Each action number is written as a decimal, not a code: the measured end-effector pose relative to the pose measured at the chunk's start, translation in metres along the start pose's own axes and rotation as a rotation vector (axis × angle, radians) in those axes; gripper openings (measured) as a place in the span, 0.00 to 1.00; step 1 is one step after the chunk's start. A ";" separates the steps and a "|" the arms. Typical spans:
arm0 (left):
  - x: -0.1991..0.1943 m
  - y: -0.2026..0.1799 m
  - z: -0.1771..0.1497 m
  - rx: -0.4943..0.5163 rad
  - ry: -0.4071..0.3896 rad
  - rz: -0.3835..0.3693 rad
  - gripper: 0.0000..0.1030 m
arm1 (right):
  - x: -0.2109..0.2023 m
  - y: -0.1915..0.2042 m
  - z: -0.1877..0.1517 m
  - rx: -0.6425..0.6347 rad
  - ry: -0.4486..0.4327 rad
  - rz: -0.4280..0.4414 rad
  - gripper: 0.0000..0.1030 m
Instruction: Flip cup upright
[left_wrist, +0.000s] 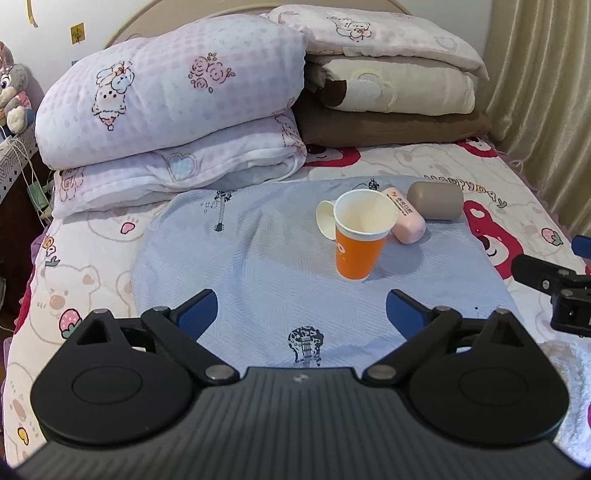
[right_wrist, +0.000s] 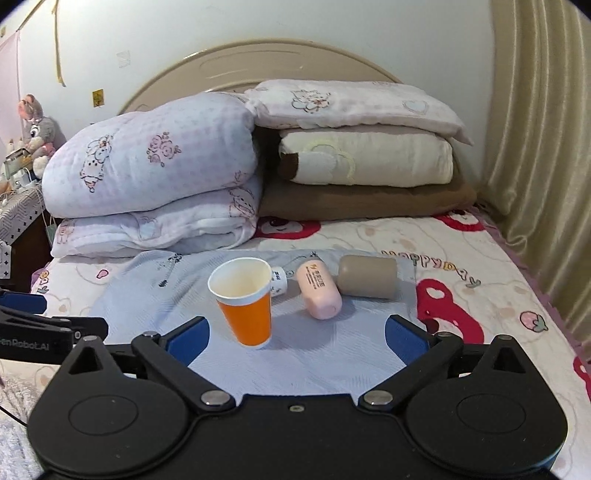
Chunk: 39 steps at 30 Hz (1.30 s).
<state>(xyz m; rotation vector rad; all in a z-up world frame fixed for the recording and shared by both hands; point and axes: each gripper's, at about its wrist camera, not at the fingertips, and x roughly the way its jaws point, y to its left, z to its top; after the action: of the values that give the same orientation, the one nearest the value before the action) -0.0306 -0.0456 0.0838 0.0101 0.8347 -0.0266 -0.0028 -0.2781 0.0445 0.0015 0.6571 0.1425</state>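
Note:
An orange paper cup (left_wrist: 357, 243) with a white inside stands upright, mouth up, on a light blue cloth (left_wrist: 258, 266) on the bed. It also shows in the right wrist view (right_wrist: 248, 306). My left gripper (left_wrist: 301, 314) is open and empty, well short of the cup, which lies ahead and to its right. My right gripper (right_wrist: 297, 334) is open and empty, with the cup just ahead near its left finger (right_wrist: 190, 334). Neither touches the cup.
Behind the cup lie a white cup (left_wrist: 327, 219) on its side, a pink cup (left_wrist: 406, 218) and a taupe cup (left_wrist: 436, 199). Folded quilts (left_wrist: 166, 110) and pillows (left_wrist: 391, 88) are stacked at the headboard. A curtain (left_wrist: 546, 92) hangs on the right.

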 end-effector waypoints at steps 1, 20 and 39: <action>0.000 0.000 0.000 -0.005 0.007 0.001 0.97 | -0.001 -0.001 0.000 0.003 0.005 -0.003 1.00; 0.005 0.005 0.004 -0.048 0.029 0.052 0.97 | 0.007 -0.003 0.001 0.041 0.085 -0.080 1.00; 0.010 0.018 0.001 -0.078 0.054 0.085 0.97 | 0.011 -0.003 -0.001 0.040 0.097 -0.114 1.00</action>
<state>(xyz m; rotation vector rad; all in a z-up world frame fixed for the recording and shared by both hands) -0.0227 -0.0277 0.0768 -0.0275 0.8885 0.0866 0.0054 -0.2796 0.0374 -0.0048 0.7546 0.0198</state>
